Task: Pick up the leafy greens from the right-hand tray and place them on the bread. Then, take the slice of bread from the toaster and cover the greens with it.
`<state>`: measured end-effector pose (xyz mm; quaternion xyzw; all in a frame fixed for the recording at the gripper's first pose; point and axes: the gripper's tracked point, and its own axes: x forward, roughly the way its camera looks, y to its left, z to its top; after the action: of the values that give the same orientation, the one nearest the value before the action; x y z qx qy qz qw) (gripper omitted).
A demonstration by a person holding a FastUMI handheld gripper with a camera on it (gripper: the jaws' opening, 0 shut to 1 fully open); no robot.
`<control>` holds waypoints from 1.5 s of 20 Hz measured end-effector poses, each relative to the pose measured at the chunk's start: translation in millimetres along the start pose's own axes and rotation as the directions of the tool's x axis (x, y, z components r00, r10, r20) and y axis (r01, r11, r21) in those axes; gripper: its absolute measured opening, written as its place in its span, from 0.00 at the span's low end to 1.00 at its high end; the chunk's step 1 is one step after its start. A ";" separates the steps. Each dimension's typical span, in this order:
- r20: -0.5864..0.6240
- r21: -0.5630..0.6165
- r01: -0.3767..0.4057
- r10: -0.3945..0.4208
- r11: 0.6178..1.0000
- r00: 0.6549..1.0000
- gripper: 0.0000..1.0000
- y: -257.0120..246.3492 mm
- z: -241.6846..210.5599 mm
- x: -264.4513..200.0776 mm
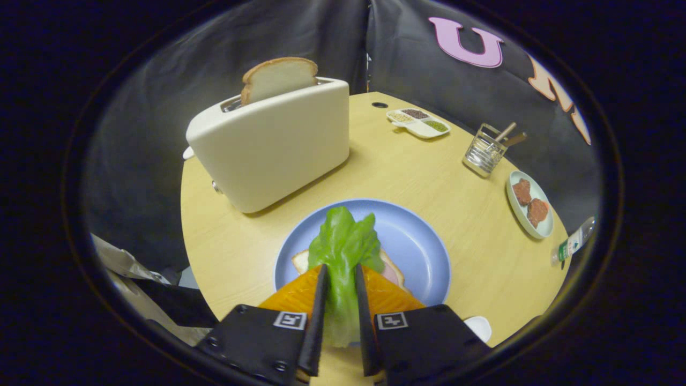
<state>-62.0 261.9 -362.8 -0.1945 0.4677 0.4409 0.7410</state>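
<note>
Claw (341,284): two slim, flat, blade-like fingers (320,311) running forward from a pair of black, blocky housings at the base. Each housing carries a small square fiducial tag — a black pattern on white — on its top face beside its finger. Dark round screw heads dot the left housing's surface and lower edge.

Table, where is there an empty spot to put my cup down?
The widest bare wood on the table lies between the blue plate, the toaster and the utensil holder. Another patch sits between the toaster and the seed tray. It is crowded at the plate, where the hand-held gripper holds leafy greens over the bread.
</note>
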 end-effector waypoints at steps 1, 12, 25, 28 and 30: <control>-0.004 -0.013 0.012 -0.012 1.000 1.000 0.37 -3.3 -2.1 1.7; 0.035 0.015 0.060 -0.061 0.998 0.998 0.98 -8.7 11.3 -9.8; 0.166 0.017 0.068 -0.070 0.998 0.984 1.00 16.4 109.4 -73.2; 0.181 0.028 0.062 -0.066 0.998 0.981 1.00 22.4 131.0 -80.8; 0.186 0.054 0.039 -0.049 0.998 0.981 1.00 29.5 145.6 -83.9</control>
<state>-25.2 340.1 -215.7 -0.1441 0.4023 0.4289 0.7959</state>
